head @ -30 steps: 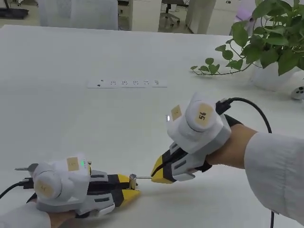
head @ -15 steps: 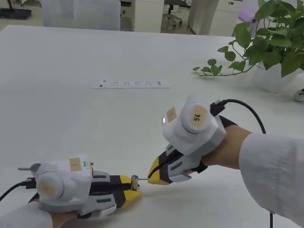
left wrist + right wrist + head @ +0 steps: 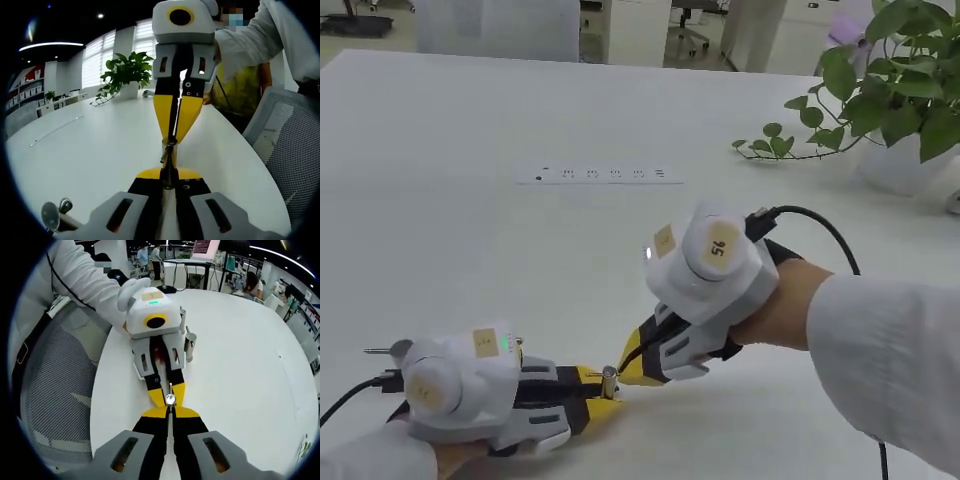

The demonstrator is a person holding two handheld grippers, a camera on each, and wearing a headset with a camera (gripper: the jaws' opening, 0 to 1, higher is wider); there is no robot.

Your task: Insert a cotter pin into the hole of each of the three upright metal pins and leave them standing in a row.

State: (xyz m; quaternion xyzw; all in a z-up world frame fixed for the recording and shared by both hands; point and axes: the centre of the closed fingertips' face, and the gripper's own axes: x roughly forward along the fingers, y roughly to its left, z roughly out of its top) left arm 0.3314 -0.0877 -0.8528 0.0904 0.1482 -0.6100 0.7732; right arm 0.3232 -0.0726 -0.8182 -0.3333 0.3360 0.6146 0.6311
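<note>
My left gripper (image 3: 603, 392) lies low on the white table, shut on a small upright metal pin (image 3: 609, 379). From the right, my right gripper (image 3: 625, 370) meets it tip to tip, shut on a thin cotter pin (image 3: 618, 374) whose end reaches the metal pin. In the left gripper view, the metal pin (image 3: 168, 162) stands between my left gripper (image 3: 168, 176) jaws, with the other gripper's yellow tips touching its top. In the right gripper view, my right gripper (image 3: 170, 412) holds the cotter pin against the round pin head (image 3: 170, 399). A second metal pin (image 3: 190, 346) stands beside the left gripper.
A recessed socket strip (image 3: 600, 176) lies mid-table. A potted plant (image 3: 905, 90) trails leaves at the far right. A black cable (image 3: 820, 225) loops off the right gripper. A mesh chair (image 3: 285, 150) stands by the table edge. Another pin part (image 3: 382, 351) sits behind the left gripper.
My right gripper has slid left toward the held metal pin. The stretch of cotter pin showing between them has shrunk to almost nothing. The left gripper has stayed put.
</note>
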